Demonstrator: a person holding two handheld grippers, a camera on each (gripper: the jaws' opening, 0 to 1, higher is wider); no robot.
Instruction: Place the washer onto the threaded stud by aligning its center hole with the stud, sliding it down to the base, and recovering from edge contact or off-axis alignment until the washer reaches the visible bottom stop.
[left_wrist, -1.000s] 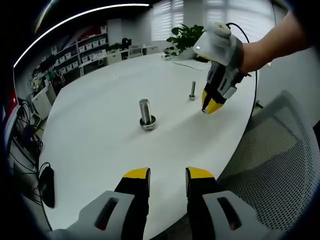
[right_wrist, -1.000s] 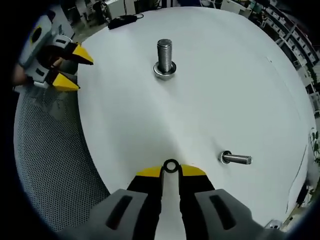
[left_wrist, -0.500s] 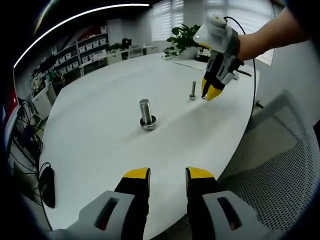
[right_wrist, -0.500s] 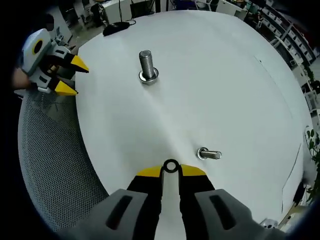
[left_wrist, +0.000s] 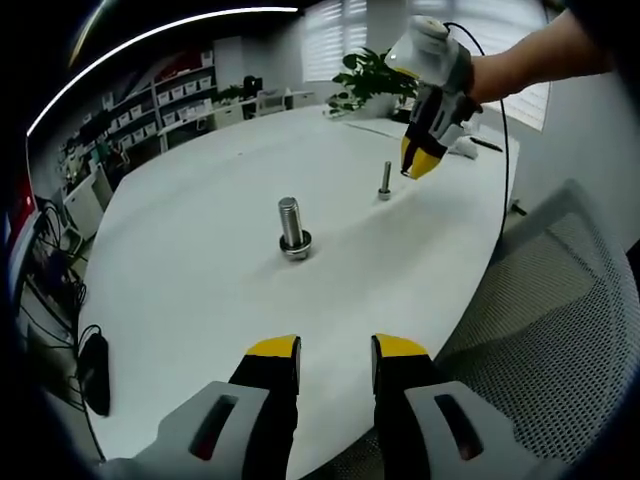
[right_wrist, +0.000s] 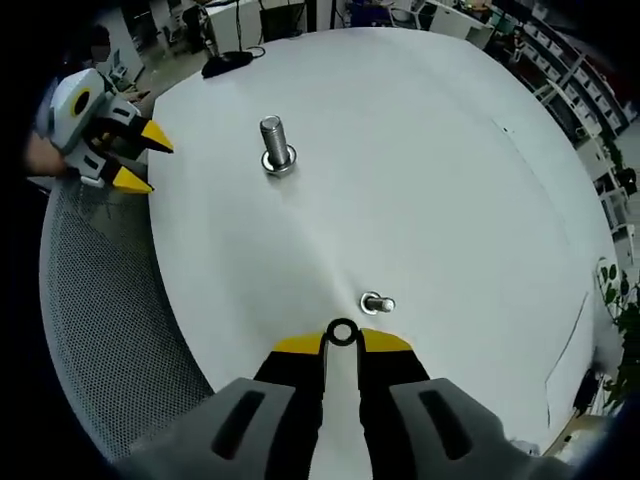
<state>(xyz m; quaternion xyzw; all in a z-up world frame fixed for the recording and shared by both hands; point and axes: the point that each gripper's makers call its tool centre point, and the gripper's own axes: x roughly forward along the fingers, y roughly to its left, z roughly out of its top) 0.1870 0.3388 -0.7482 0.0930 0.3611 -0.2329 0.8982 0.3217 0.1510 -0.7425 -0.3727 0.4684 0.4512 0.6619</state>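
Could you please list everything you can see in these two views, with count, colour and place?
washer: one, dark ring, pinched between the right gripper's jaw tips.
small stud: one, silver, upright on the table just beyond the washer.
large bolt: one, silver, upright mid-table with a ring at its base.
table: one, white, round.
mesh chair: one, grey, at the table's edge.
plant: one, green, at the table's far side.
shelves: grey, along the far wall.
dark object: one, black, near the table's edge.
right gripper: yellow tips, shut on the washer.
left gripper: yellow tips, open, empty.
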